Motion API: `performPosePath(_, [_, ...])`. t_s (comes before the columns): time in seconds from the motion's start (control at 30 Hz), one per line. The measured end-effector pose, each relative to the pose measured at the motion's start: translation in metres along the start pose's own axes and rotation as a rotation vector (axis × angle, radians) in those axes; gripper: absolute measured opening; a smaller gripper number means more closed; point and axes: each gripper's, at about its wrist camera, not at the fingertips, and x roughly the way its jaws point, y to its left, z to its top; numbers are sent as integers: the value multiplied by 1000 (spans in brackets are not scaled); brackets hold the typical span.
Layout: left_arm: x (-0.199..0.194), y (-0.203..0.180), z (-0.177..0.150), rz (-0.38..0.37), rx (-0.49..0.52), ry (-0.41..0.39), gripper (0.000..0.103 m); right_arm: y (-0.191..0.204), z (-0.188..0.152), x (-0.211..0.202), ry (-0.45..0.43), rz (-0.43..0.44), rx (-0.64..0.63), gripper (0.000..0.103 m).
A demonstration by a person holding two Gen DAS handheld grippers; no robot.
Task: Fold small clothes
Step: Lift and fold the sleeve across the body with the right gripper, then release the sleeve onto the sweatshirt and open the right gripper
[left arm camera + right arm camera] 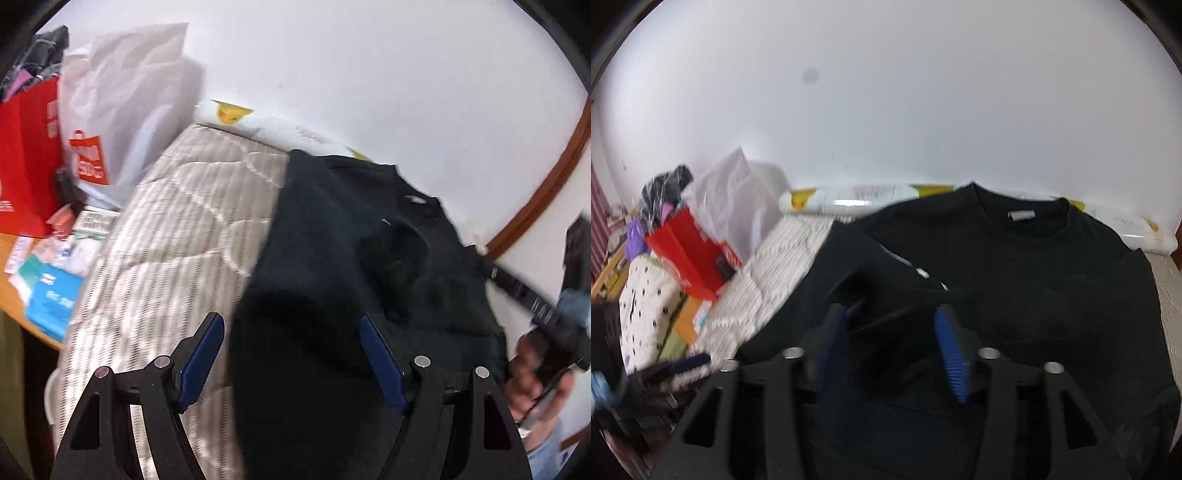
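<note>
While both claws stand apart, the black shirt (1015, 280) (on the quilt (166, 229)) lies beneath the right claw (890, 354).

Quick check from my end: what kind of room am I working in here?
Most likely a bedroom at home. A black T-shirt lies spread on a quilted bed cover against a white wall, with shopping bags and clutter piled at one side.

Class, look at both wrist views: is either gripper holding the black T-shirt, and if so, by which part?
Nothing is held. The left gripper and the right gripper both stand open above the black T-shirt spread on the quilt, pads clear of the fabric.
</note>
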Motion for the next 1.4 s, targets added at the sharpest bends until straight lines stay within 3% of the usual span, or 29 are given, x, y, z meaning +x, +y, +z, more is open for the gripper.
performPosePath(0.1, [10,-11,4,4,10,13,74,-36,-19,-15,-7,-70,14,69])
performPosePath(0.23, [30,-32,8,24,47,60,74,-87,-38,-22,58,-142,35,69])
performPosePath(0.4, [44,-48,11,39,79,69,72,-156,-67,-39,104,-250,85,57])
performPosePath(0.5, [52,-55,14,61,88,69,71,-193,-86,-47,146,-322,108,56])
performPosePath(0.6, [61,-55,17,93,76,69,62,-222,-100,-54,145,-381,135,56])
performPosePath(0.67, [67,-54,18,123,57,74,47,-235,-106,-55,152,-402,145,56])
performPosePath(0.8, [68,-58,23,143,49,67,12,-241,-106,-41,170,-403,124,56])
performPosePath(0.83, [67,-59,25,157,51,59,10,-242,-107,-36,175,-415,114,56])
performPosePath(0.97, [57,-56,33,120,22,50,8,-236,-101,-22,154,-539,34,56])
performPosePath(1.03, [53,-54,36,107,8,46,8,-231,-99,-16,145,-531,-19,38])
performPosePath(1.07, [50,-53,36,101,5,41,7,-229,-100,-18,154,-524,-29,11])
performPosePath(1.27, [24,-50,47,66,27,-17,5,-220,-94,-58,76,-498,-19,8])
performPosePath(1.4, [26,-44,44,78,45,4,6,-218,-100,-64,97,-456,-23,8])
